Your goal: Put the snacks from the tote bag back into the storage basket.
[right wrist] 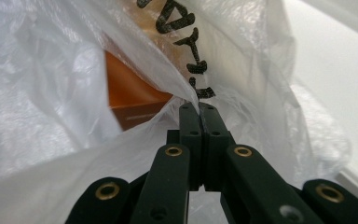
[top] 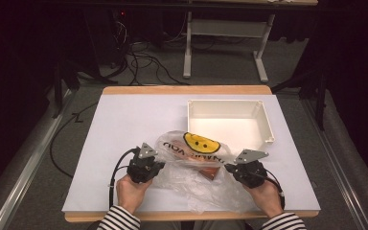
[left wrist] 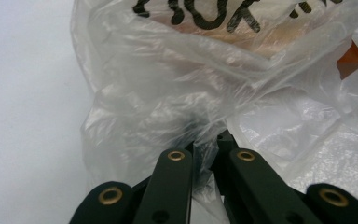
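High view: a translucent plastic bag (top: 191,165) with a yellow smiley face and black lettering lay on the white table cover (top: 120,124), near the front edge, between the two hands. An orange box (top: 212,172) showed through the film. The left gripper (top: 157,166) met the bag's left edge and the right gripper (top: 230,167) its right edge. An empty white bin (top: 230,122) stood just beyond the bag, to the right.

Left gripper view: the jaws were pressed together on a gathered fold of the plastic bag (left wrist: 177,93). The pinch caught only a thin bunch of film. Judgement: under a sideways pull that fold could slide out, or the film could stretch and tear at the pinch.

Right gripper view: the jaws were closed flat on a single edge of the bag (right wrist: 242,65), beside the lettering, with the orange box (right wrist: 130,98) lying just inside the mouth. Judgement: if both layers were pinched together, the mouth would not open; if the bag were lifted unevenly, the box could slip out onto the table short of the bin.
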